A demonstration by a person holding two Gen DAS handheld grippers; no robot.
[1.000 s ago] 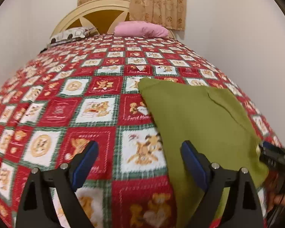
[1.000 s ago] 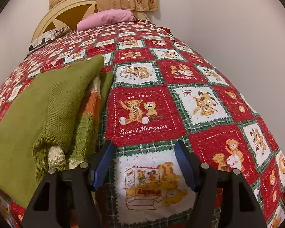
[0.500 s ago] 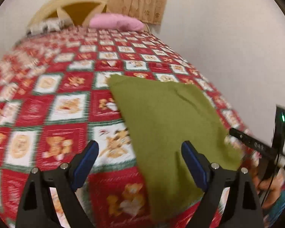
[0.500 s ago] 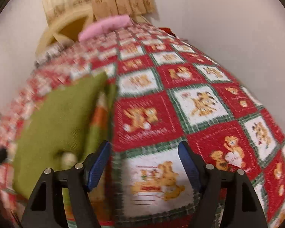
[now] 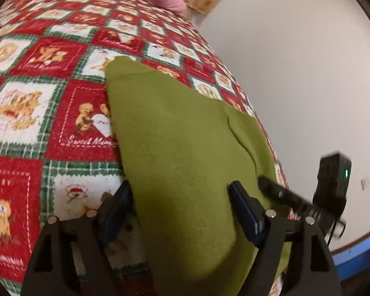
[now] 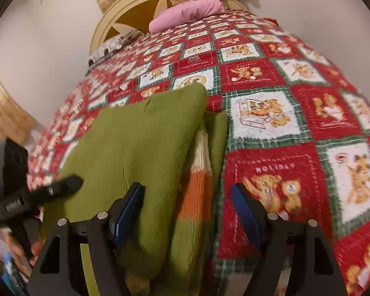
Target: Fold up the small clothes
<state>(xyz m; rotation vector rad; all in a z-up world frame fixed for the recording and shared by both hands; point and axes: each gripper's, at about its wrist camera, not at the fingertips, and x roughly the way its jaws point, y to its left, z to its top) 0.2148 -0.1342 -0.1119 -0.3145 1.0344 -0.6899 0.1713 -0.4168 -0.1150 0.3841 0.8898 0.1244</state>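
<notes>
On the quilt point(image 5: 37, 128) lies the green sweater point(image 5: 180, 153), long axis running away; left gripper point(image 5: 182, 204) closing astride its near hem, right gripper point(image 6: 187, 207) apart over its striped edge.

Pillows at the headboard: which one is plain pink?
The pink pillow, lying right of the white patterned pillow, which carries dark printed markings.

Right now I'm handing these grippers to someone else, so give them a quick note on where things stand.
Left gripper: jaws closing astride the near edge of the green sweater, nothing pinched yet.
Right gripper: open over the sweater's right side, above its striped sleeve.
The sweater lies partly folded on the teddy-bear quilt.
Done: sides look turned in.
Left: probably grip the near edge and fold it toward the pink pillow.
</notes>
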